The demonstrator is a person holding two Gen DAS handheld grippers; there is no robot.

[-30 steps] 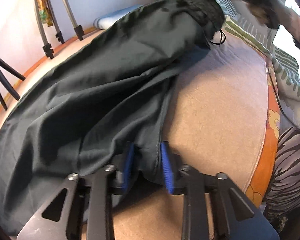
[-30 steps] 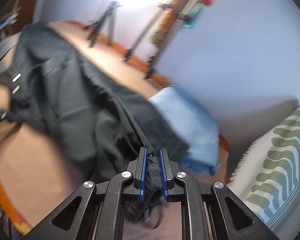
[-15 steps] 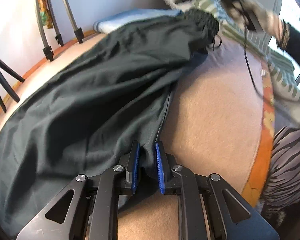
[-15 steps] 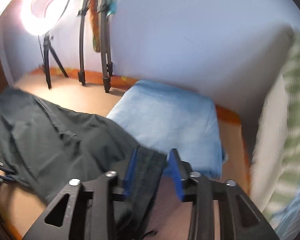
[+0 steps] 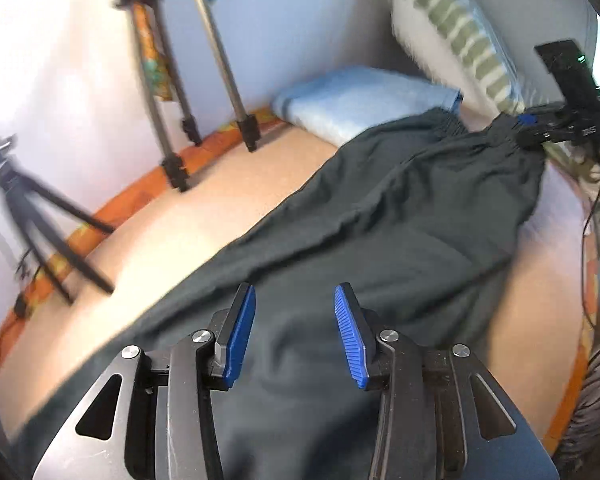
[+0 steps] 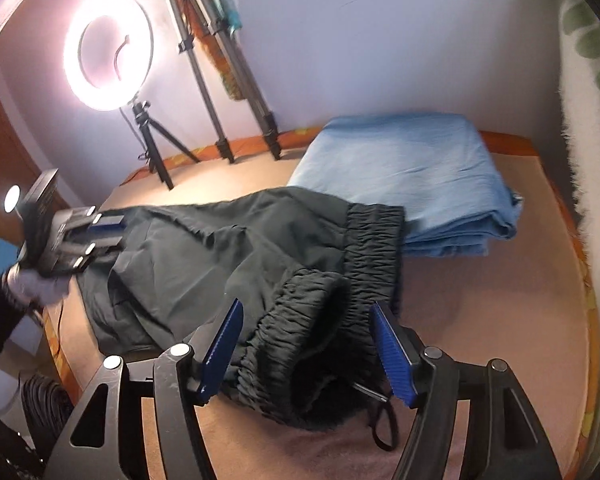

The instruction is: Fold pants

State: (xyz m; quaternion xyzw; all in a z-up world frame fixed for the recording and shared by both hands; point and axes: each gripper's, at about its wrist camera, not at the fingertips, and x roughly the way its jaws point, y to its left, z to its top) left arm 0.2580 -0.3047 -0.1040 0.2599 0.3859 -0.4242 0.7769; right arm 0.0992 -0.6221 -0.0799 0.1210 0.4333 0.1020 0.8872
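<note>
Dark pants [image 6: 260,248] lengthwise across bed, waistband toward right gripper [image 6: 306,350] (jaws opening).

Wrist views face downward from opposite ends, sharing pants [image 5: 380,220]

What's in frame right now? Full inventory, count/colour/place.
pants: 1, dark green-black, laid across the tan bed cover, waistband by right gripper
folded cloth: 1, light blue, behind the waistband, near the wall
ring light: 1, lit, white, on a small black tripod, far left
tripod legs: 1 set, grey, against the wall
blanket: 1, white with green pattern, right edge
left gripper: black, blue pads, opening, above the pant leg
right gripper: black, blue pads, opening, waistband between pads
</note>
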